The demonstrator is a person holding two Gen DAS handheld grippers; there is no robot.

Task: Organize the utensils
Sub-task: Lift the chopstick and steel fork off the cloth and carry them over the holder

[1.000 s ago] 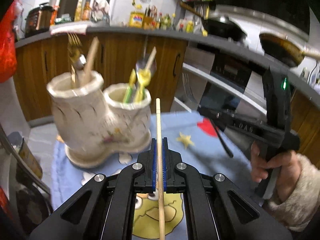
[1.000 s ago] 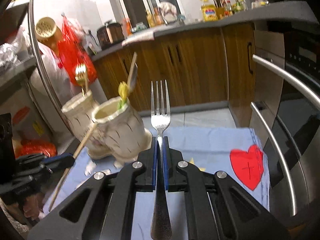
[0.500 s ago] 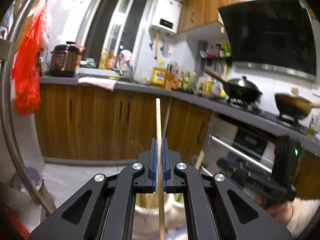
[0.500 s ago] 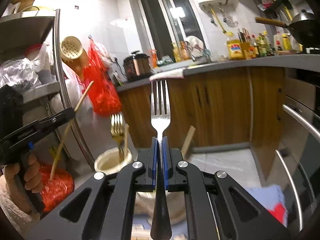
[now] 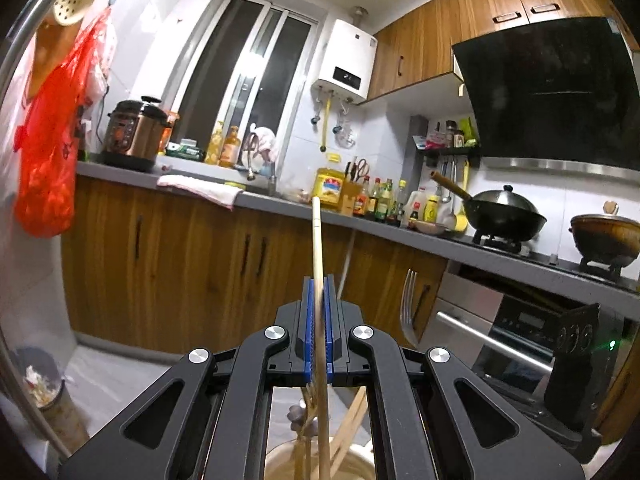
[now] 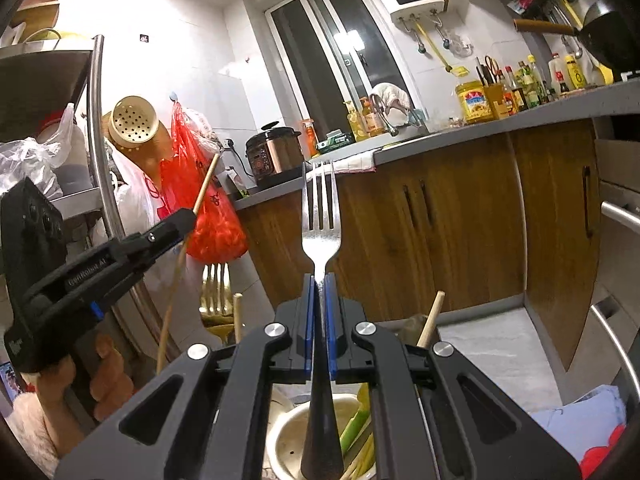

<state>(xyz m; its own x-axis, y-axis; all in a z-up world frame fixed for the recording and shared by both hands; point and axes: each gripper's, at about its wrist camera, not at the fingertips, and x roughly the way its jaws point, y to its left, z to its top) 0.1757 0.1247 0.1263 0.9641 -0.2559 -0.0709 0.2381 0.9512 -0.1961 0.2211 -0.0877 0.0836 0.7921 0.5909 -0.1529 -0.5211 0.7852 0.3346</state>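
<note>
Fork (image 6: 320, 224) upright, clenched in right claw (image 6: 319, 320), handle over cup (image 6: 288, 436) at frame bottom; left claw (image 5: 318, 320) grasps chopstick (image 5: 317, 240).

A grey kitchen counter (image 5: 280, 204) over brown wooden cabinets carries a copper-coloured pressure cooker (image 5: 134, 134) near its left end. A pink-edged white cloth (image 5: 200, 188) hangs over its front edge, and a yellow oil jug (image 5: 329, 190) stands beside sauce bottles (image 5: 384, 200) farther right.

The chopstick (image 5: 318, 264) stands upright in the left gripper (image 5: 317, 312) above the holder (image 5: 280, 462); right of it, the fork (image 6: 321, 224) stands in the right gripper (image 6: 319, 320) over the holder's other cup (image 6: 280, 436).
</note>
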